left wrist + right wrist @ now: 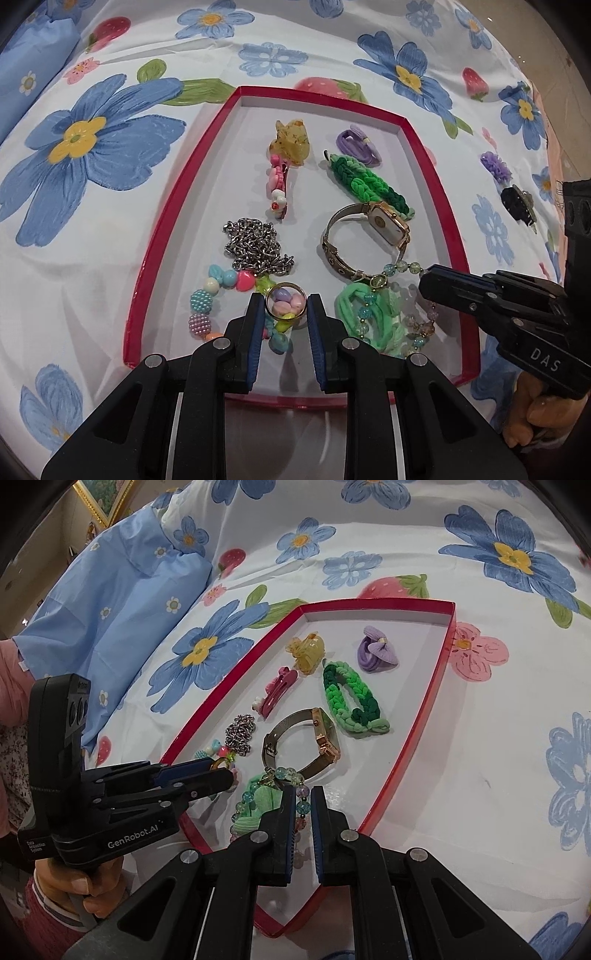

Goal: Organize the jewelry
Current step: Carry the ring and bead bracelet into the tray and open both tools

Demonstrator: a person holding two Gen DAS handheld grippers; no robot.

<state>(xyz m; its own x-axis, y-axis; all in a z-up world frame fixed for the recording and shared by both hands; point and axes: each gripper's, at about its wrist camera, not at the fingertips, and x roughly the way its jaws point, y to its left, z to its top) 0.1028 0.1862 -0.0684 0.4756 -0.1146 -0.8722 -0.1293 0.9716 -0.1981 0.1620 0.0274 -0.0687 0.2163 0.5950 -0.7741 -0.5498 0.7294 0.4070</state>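
A red-rimmed tray on the flowered bedsheet holds jewelry: a gold watch, a silver chain, a green braided band, a colourful bead bracelet, a mint scrunchie with a glass-bead bracelet. My left gripper is shut on a gold ring, held just above the beads. My right gripper is narrowly open and empty over the glass-bead bracelet at the tray's near right.
The tray also holds a yellow claw clip, a pink hair clip and a purple bow tie. A purple flower clip and a black clip lie on the sheet to the right. A blue pillow lies at the left.
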